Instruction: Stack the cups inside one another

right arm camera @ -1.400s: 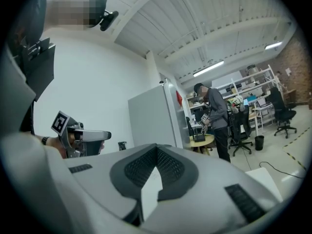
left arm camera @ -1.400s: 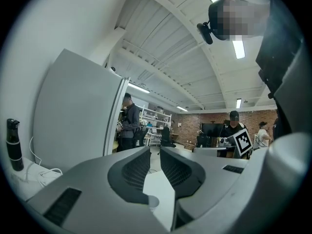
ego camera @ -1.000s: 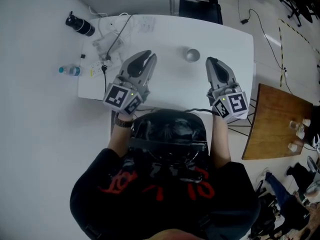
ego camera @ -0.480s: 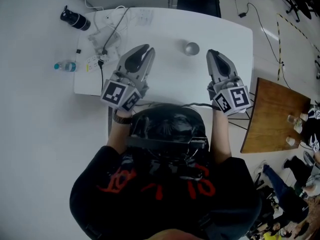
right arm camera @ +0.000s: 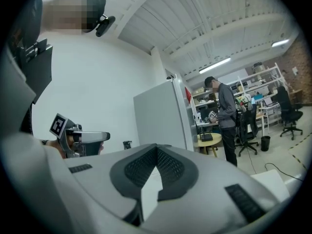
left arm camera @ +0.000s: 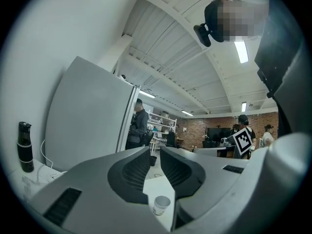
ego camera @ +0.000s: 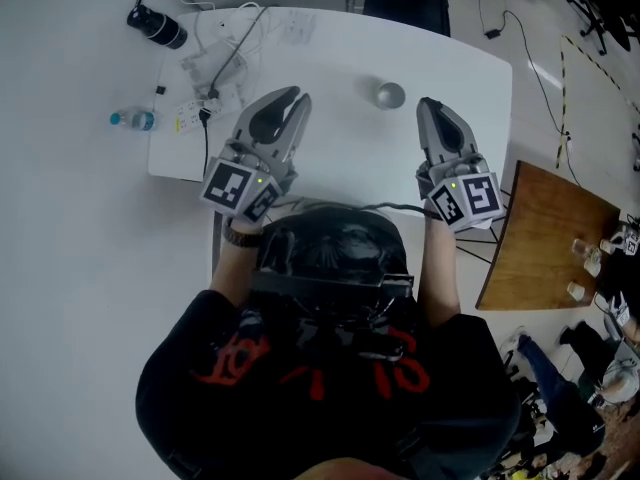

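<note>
cup (ego camera: 390, 95) too small to tell if stacked, near edge of table (ego camera: 330, 48) behind head (ego camera: 335, 253)

Black flask (ego camera: 158, 25) and cables (ego camera: 226, 66) at white table's (ego camera: 340, 56) corner

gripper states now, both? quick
Left gripper: shut, holding nothing.
Right gripper: shut, holding nothing.

Bright, even light comes from ceiling strip lights (left arm camera: 242, 51), so the white desk (ego camera: 330, 63) looks washed pale and carries only faint, soft shadows. Both gripper views are fisheye-bent with black rounded corners, and the strip lights glare to pure white; the head view curves at its edges
</note>
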`<state>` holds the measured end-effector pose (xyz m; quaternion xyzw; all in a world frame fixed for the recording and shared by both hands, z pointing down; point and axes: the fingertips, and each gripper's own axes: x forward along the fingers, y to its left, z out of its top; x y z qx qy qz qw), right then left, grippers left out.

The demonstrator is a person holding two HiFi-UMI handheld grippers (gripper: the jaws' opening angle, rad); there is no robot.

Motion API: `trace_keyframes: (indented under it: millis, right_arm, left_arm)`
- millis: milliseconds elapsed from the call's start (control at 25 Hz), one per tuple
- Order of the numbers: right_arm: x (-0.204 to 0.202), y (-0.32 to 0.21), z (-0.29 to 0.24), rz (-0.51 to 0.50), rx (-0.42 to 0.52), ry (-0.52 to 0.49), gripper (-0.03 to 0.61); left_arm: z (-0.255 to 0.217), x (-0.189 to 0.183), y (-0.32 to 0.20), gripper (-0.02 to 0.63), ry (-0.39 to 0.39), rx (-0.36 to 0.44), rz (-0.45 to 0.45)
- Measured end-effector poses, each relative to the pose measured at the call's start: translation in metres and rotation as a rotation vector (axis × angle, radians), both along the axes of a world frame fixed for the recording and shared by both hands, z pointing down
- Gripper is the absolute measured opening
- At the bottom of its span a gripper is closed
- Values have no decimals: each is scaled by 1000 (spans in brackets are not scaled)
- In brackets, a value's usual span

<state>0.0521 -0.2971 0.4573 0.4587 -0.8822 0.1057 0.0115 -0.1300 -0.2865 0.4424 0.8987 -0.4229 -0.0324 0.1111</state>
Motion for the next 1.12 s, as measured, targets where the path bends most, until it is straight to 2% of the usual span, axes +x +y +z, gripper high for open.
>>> trace_keyframes:
  millis: [400,640,1120]
  right_arm:
    - [-11,5,-19,36,60,20,3]
    - [-13,19,-30,53,93,-17,3]
    - [-37,62,-27,80,81,-13,2]
  left_arm:
    - [-10,-8,5,71,5,33,-8]
    - [-15,-3,14,71,16,56,23]
    - [-14,-12,47,71,33,48,69]
